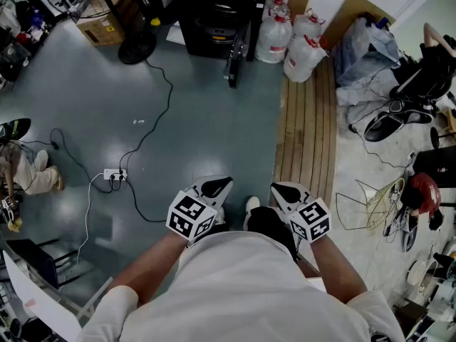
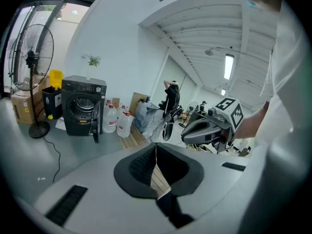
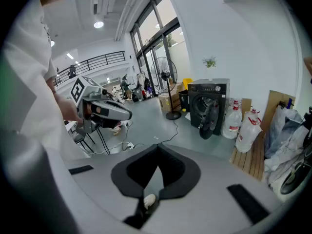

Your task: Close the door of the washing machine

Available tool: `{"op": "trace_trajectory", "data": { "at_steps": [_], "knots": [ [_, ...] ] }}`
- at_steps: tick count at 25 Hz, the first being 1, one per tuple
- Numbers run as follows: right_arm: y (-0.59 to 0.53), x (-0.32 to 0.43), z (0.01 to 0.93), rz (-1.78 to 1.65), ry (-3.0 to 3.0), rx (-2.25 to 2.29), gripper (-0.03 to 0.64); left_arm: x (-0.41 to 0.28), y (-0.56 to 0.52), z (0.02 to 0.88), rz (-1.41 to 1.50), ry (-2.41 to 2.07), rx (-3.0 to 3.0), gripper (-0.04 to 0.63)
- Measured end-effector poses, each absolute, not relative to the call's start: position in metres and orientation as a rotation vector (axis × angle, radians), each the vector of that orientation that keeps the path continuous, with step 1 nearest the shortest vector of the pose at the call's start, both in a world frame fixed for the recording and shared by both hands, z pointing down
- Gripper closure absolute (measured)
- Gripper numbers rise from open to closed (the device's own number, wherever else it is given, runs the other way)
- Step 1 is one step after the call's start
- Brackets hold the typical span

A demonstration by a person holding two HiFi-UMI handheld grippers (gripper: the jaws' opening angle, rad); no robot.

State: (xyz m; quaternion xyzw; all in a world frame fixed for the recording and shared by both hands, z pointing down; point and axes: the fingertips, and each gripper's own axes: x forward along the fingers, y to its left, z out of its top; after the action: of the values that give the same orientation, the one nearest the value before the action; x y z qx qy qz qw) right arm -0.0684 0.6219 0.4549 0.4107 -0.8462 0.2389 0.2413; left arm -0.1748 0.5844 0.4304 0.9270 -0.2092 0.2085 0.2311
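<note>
Closest, at waist level: left gripper (image 1: 217, 185) and right gripper (image 1: 283, 189), side by side, angled down at the grey floor (image 1: 206, 127). Jaws of the 2 pressed together, gripping nothing. Just beyond, left on the floor, a white power strip (image 1: 114, 174) with a black cable (image 1: 153, 123) trailing towards the back. To the right, a run of wooden slats (image 1: 306, 127). Farthest, well apart from both grippers, the black washing machine (image 1: 217, 9) by the wall, its door (image 1: 234, 61) swung open and sticking out at the front. On its right, clear water jugs (image 1: 303, 55); on its left, a standing fan (image 1: 137, 48) and a cardboard box (image 1: 100, 27).
</note>
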Motion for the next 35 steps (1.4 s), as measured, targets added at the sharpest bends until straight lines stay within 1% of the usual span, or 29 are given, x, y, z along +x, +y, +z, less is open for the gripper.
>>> {"op": "trace_trajectory", "data": {
  "at_steps": [6, 14, 15, 16, 19, 21, 26, 32, 35],
  "knots": [
    [0.607, -0.048, 0.447, 0.611, -2.337, 1.071, 0.611, -0.158, 0.57, 0.418, 0.527, -0.703, 2.56, 0.576],
    [0.594, 0.009, 0.445, 0.542, -2.378, 1.019, 0.606, -0.086, 0.553, 0.413, 0.529, -0.801, 2.581, 0.575],
    [0.594, 0.017, 0.446, 0.54, -2.382, 1.006, 0.549, -0.076, 0.552, 0.414, 0.529, -0.798, 2.583, 0.575],
    [0.593, 0.026, 0.447, 0.548, -2.387, 1.004, 0.52, -0.066, 0.551, 0.415, 0.529, -0.795, 2.586, 0.575],
    [0.591, 0.052, 0.45, 0.593, -2.407, 1.026, 0.518, -0.04, 0.547, 0.419, 0.548, -0.801, 2.597, 0.566],
    [0.589, 0.068, 0.455, 0.624, -2.42, 1.035, 0.518, -0.026, 0.545, 0.423, 0.557, -0.811, 2.584, 0.531],
    [0.566, 0.094, 0.457, 0.693, -2.451, 1.052, 0.509, -0.003, 0.527, 0.43, 0.61, -0.832, 2.539, 0.529],
    [0.51, 0.112, 0.466, 0.694, -2.446, 1.051, 0.514, 0.017, 0.47, 0.446, 0.615, -0.829, 2.517, 0.529],
    [0.476, 0.125, 0.466, 0.698, -2.434, 1.055, 0.503, 0.029, 0.431, 0.452, 0.6, -0.839, 2.495, 0.529]
  ]
}}
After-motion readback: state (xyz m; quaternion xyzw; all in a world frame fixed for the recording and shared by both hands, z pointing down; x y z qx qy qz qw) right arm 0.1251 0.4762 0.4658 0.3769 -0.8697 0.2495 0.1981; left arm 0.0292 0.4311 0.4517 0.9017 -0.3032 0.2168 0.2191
